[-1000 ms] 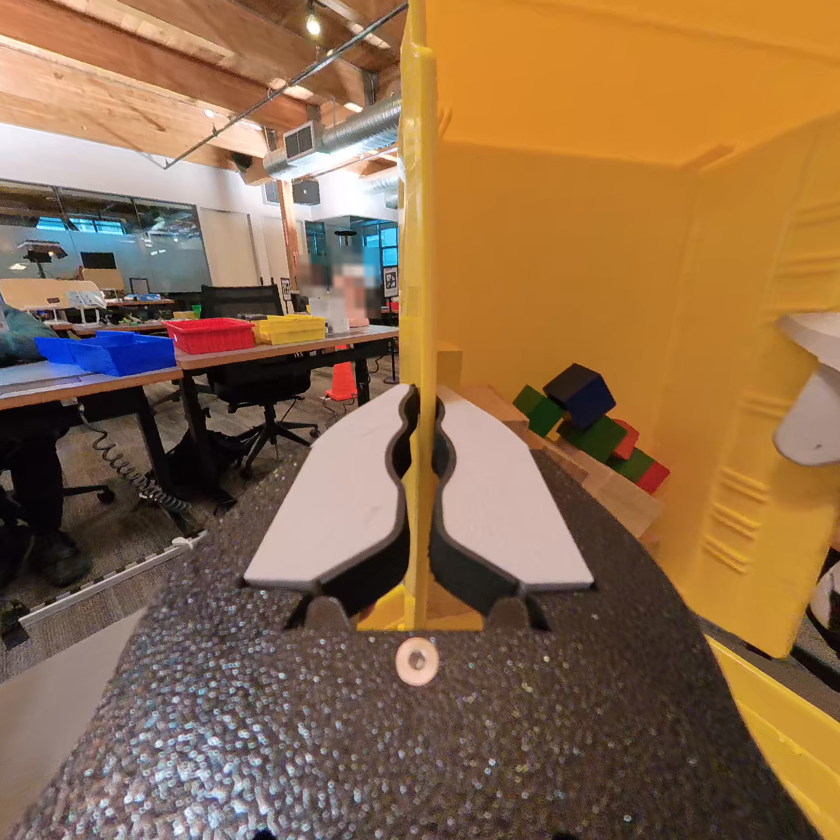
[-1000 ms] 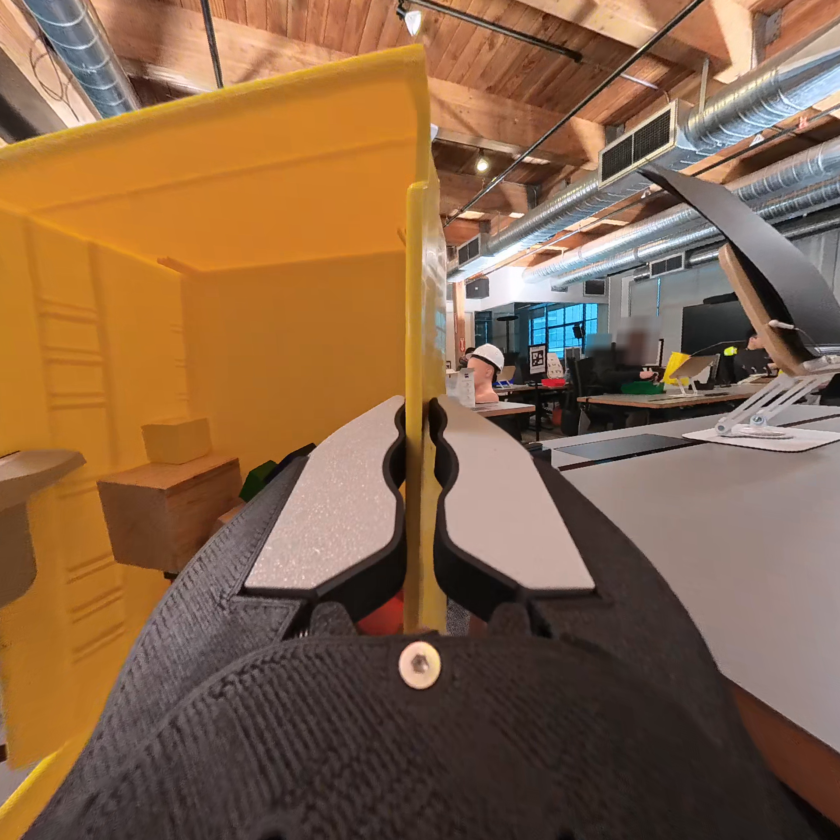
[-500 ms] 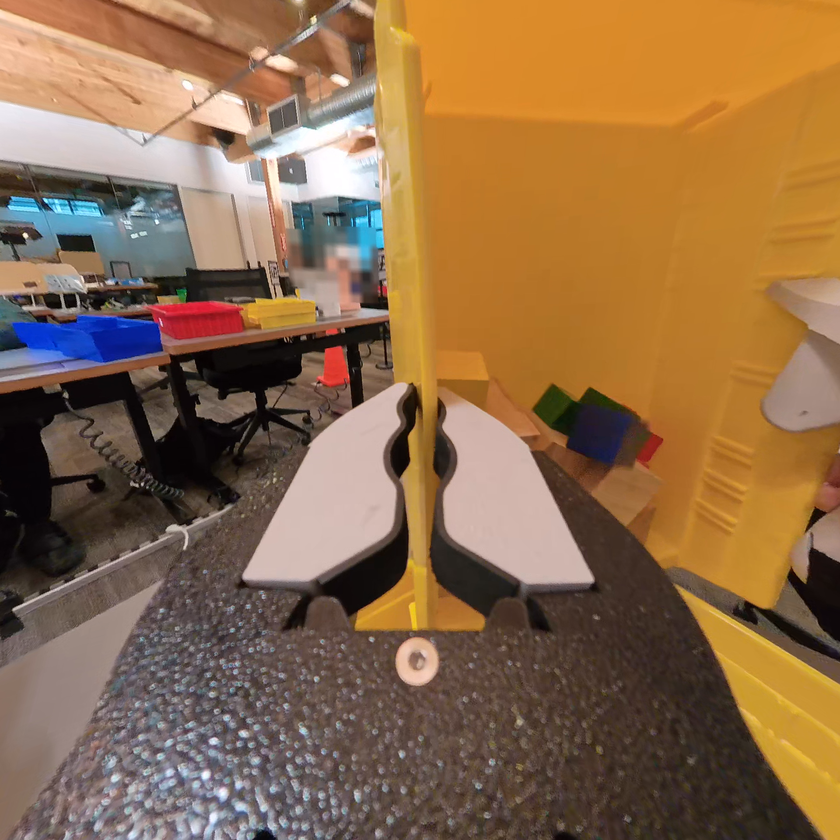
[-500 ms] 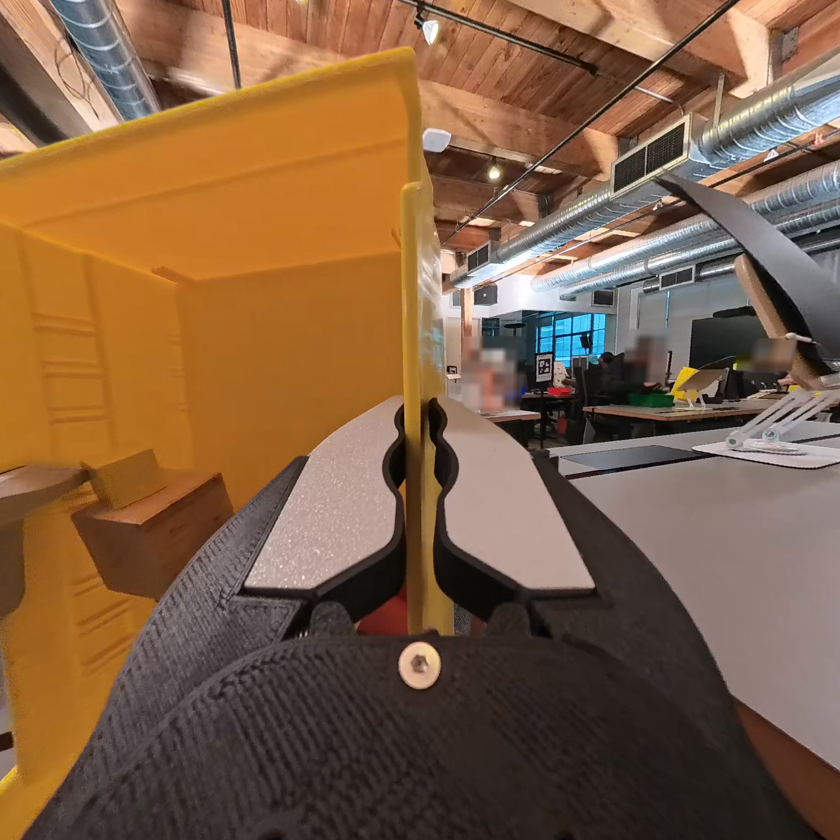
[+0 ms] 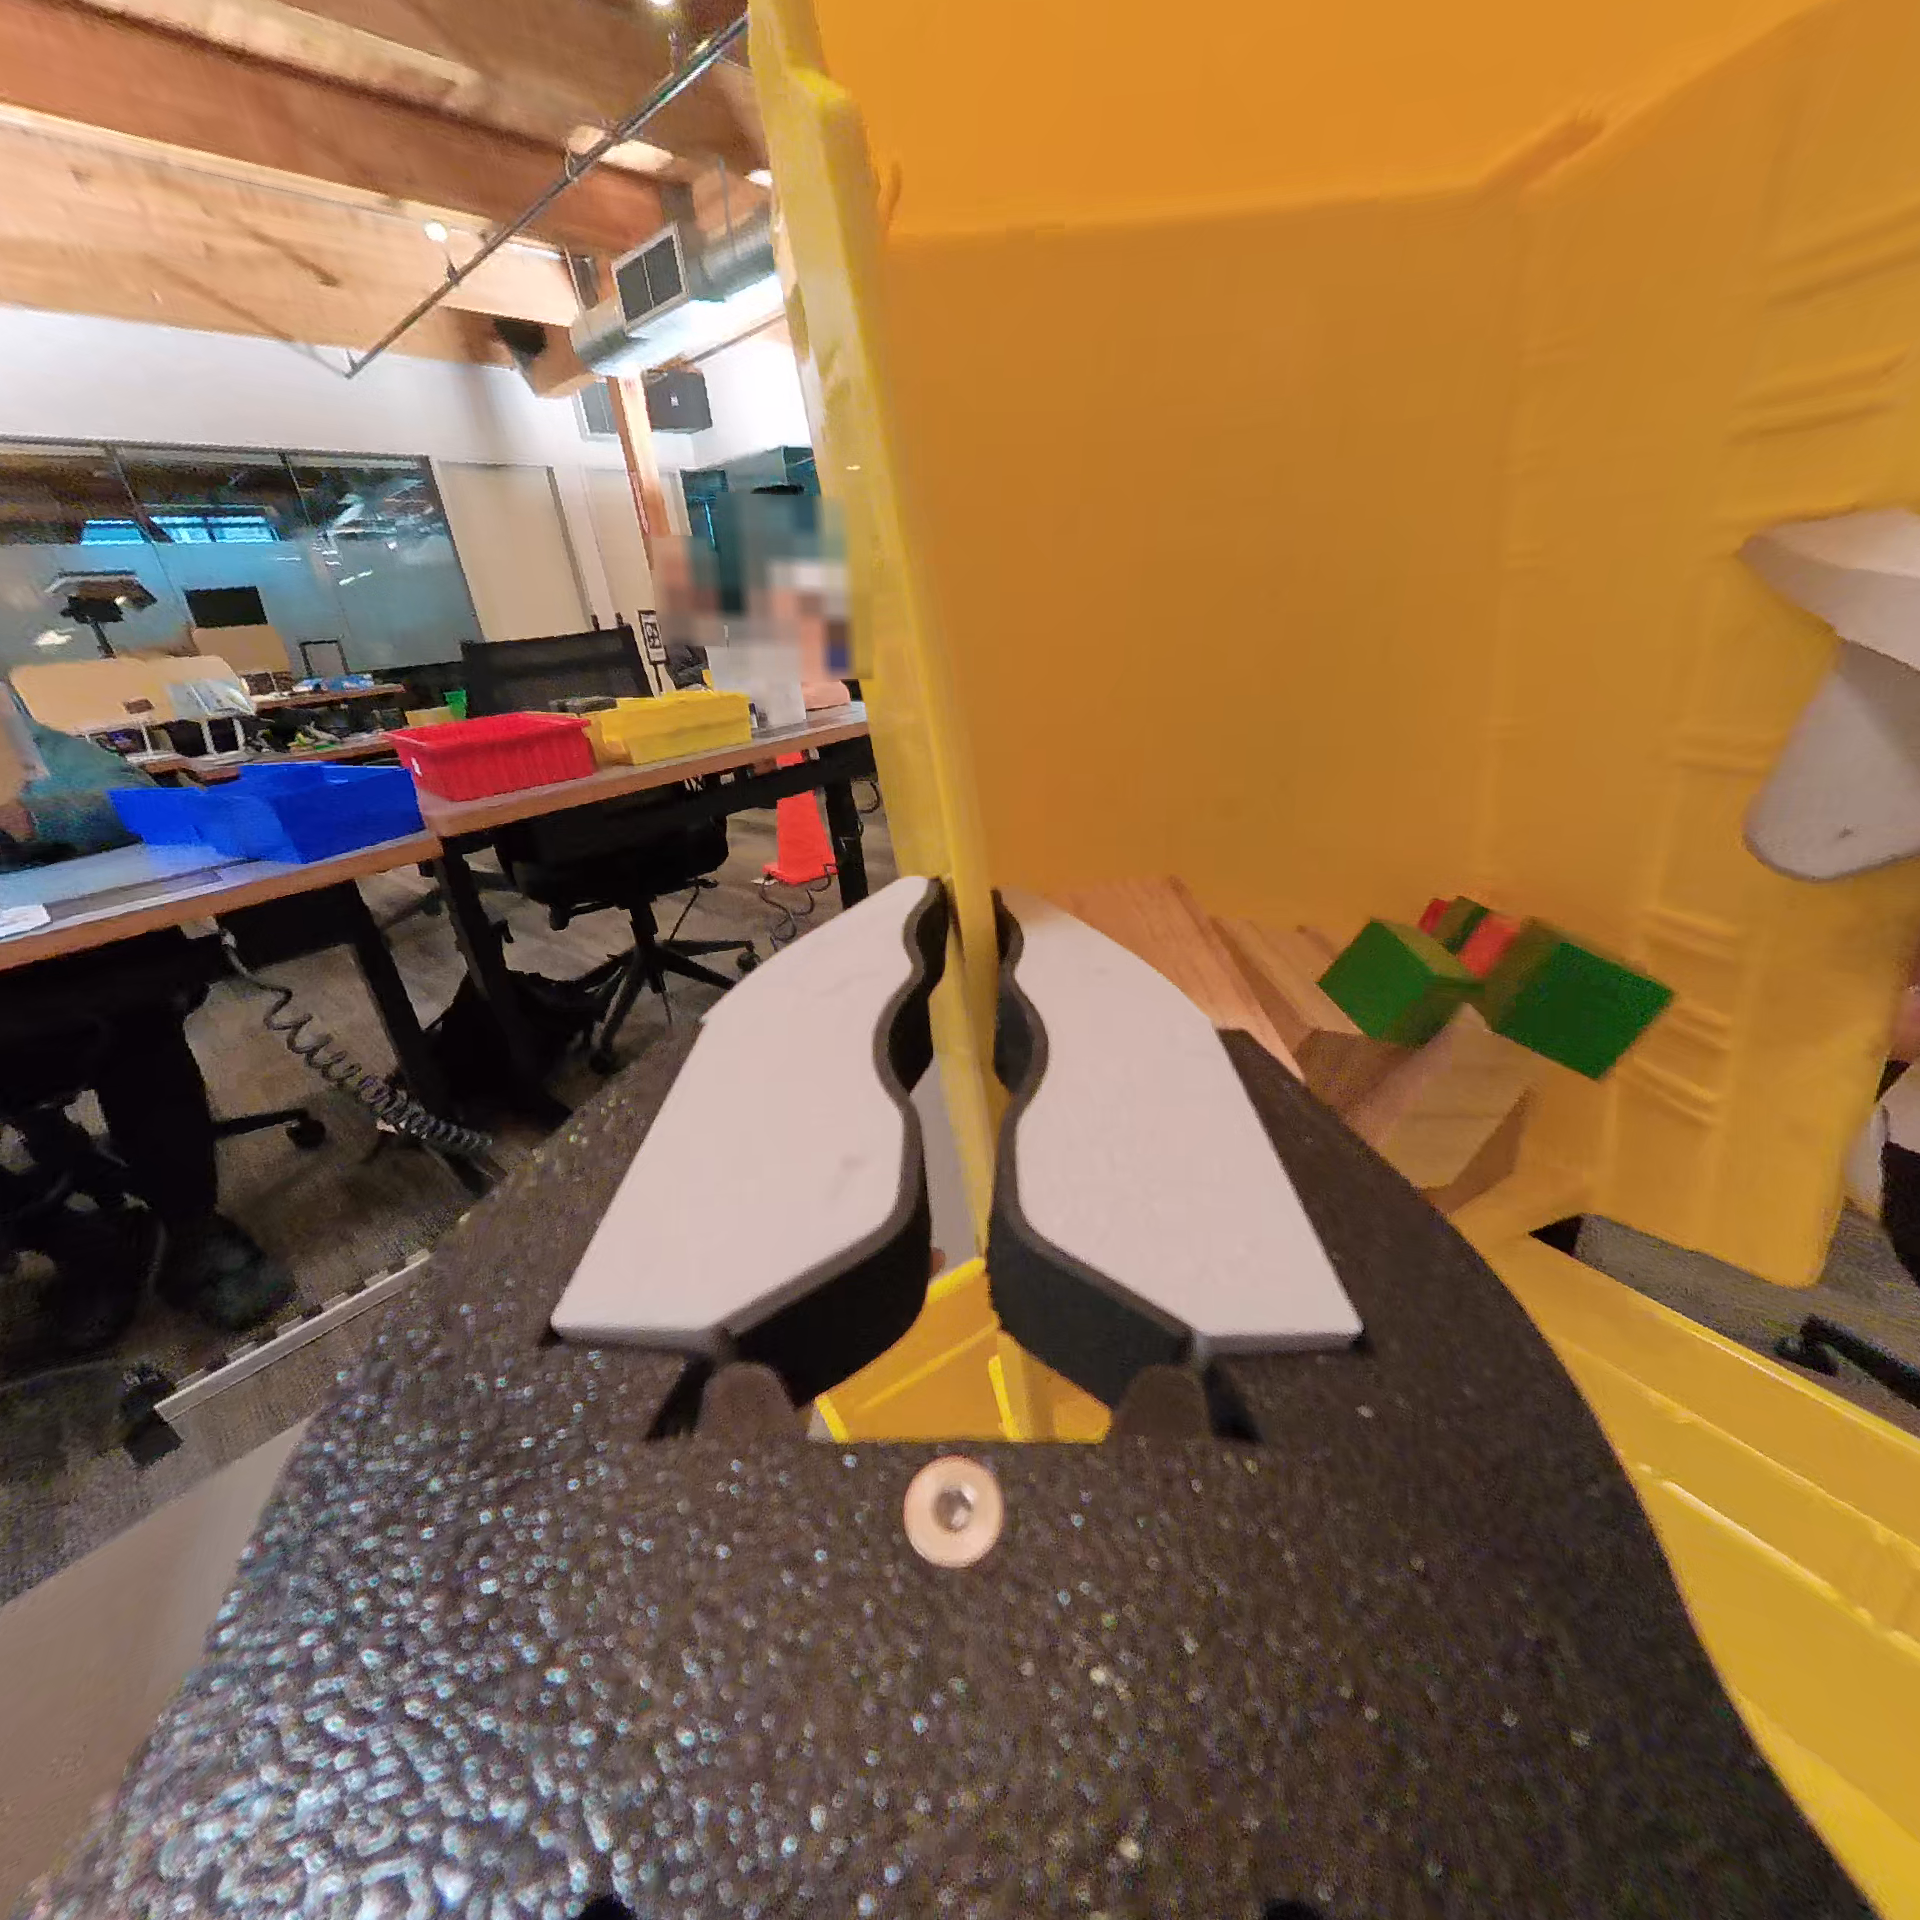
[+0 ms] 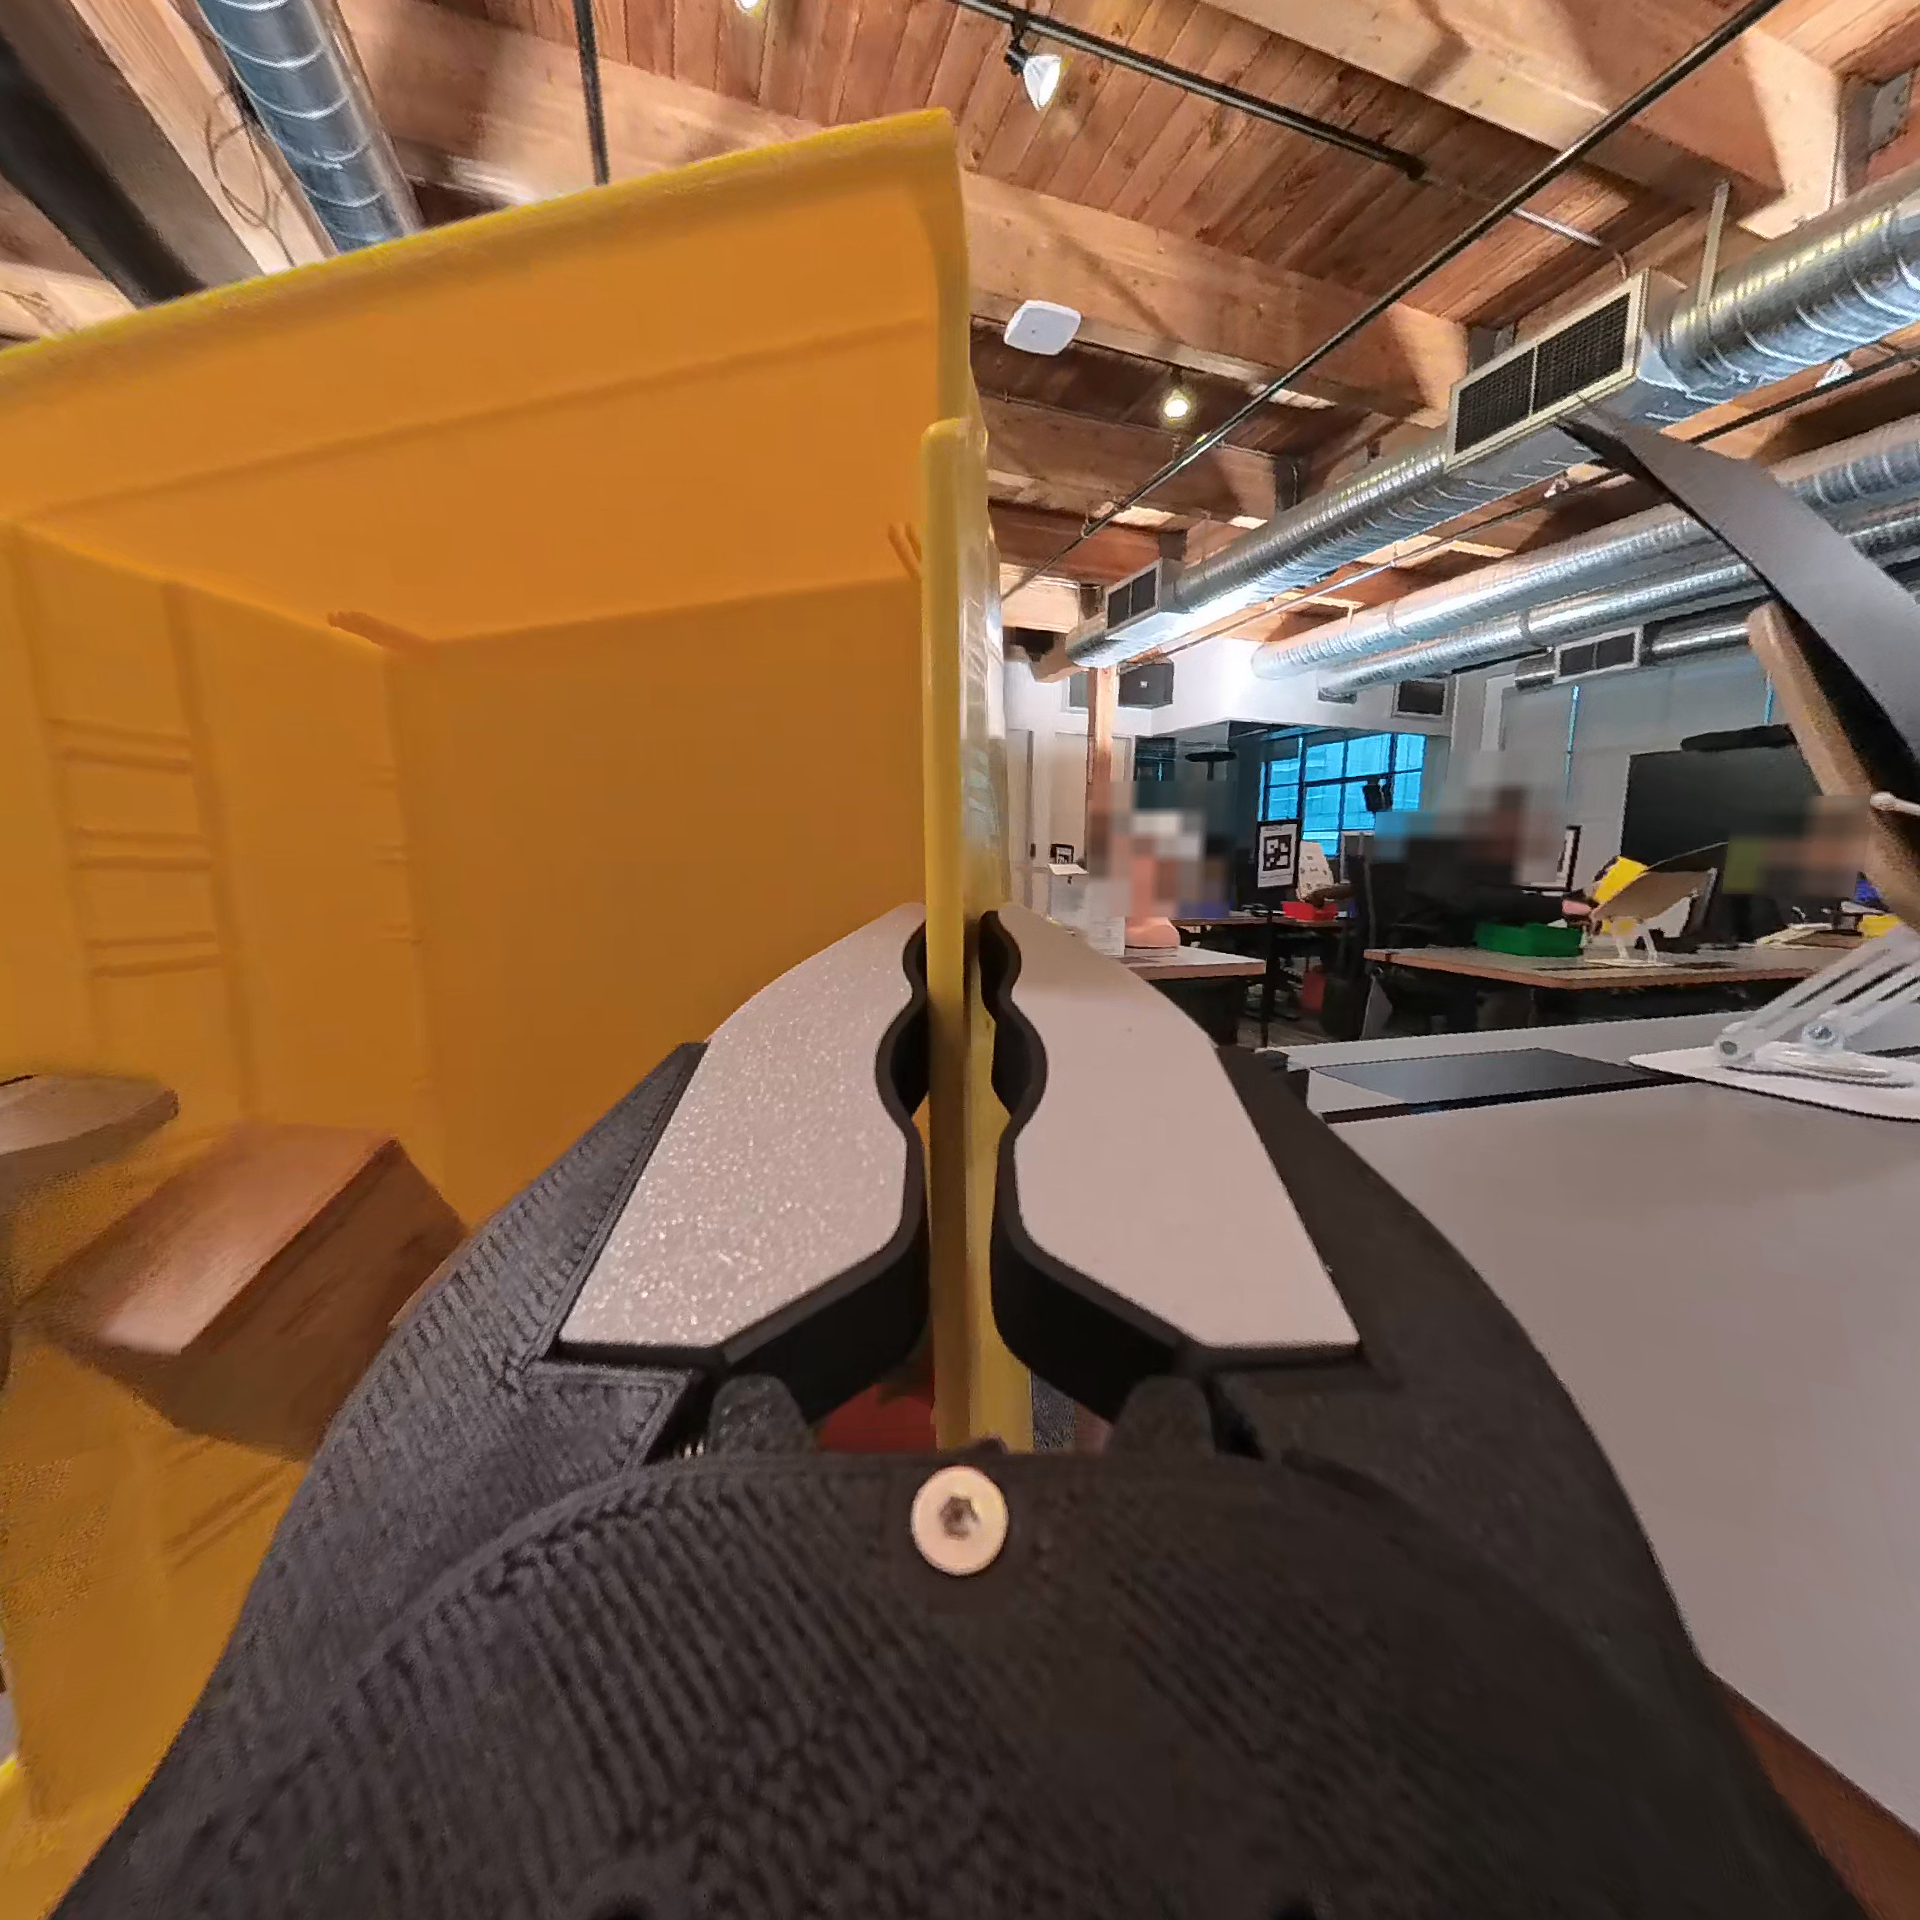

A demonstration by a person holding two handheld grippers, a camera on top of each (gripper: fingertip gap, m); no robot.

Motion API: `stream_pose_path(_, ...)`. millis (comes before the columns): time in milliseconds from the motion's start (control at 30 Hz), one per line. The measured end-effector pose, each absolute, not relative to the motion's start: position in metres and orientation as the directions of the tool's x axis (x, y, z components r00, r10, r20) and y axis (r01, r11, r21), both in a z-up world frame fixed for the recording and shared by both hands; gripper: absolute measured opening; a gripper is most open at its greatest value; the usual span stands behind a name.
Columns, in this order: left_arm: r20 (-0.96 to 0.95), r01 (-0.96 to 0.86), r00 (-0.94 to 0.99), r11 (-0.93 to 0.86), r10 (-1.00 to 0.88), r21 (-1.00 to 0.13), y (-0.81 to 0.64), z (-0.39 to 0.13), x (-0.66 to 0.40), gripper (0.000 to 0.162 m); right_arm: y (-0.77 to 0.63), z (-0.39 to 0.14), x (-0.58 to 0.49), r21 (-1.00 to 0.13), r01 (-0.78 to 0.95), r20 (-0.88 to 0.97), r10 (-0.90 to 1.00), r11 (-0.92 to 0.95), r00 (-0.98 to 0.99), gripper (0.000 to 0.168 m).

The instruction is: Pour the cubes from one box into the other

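Observation:
I hold a yellow box [image 5: 1195, 540] tipped up on its side, off the table. My left gripper [image 5: 968, 914] is shut on its left wall. My right gripper [image 6: 954, 940] is shut on its right wall [image 6: 951, 727]. Inside, green cubes [image 5: 1496, 992] and a red one [image 5: 1486, 940] are blurred in motion near the lower open edge, beside light wooden blocks [image 5: 1351, 1049]. A wooden block [image 6: 249, 1247] shows in the right wrist view. The rim of a second yellow box [image 5: 1766, 1507] lies below at lower right. The right gripper's fingers [image 5: 1839, 727] show across the box.
A grey table [image 6: 1610, 1299] lies to the right with a black mat [image 6: 1475, 1075] and a white stand [image 6: 1808, 1029]. Desks with red [image 5: 499, 753], yellow [image 5: 675, 722] and blue bins [image 5: 281, 805], office chairs [image 5: 613, 873], an orange cone [image 5: 800, 836] and seated people are beyond.
The box has tipped further. The blue cube has dropped out of sight, the small yellow block is gone from the right view, and the green and red cubes are sliding toward the opening.

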State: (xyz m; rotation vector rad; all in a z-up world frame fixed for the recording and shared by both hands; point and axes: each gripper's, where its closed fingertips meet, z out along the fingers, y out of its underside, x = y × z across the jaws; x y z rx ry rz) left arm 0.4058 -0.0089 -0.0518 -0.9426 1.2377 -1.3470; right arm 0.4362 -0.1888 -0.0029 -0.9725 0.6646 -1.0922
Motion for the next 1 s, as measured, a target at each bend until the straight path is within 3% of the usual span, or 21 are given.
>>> stream_pose_path(567,-0.085,0.108,-0.142,0.07,-0.986,-0.992,-0.002,-0.069,0.407,0.006,-0.178,-0.004,0.434,-0.899,0.434,0.096,-0.938,0.062,0.333,0.007)
stream_pose_path(1000,-0.081,0.173,-0.136,0.057,-0.987,-0.983,-0.004,-0.054,0.395,0.005,-0.183,0.005,0.418,-0.874,0.476,0.074,-0.943,0.095,0.325,0.007)
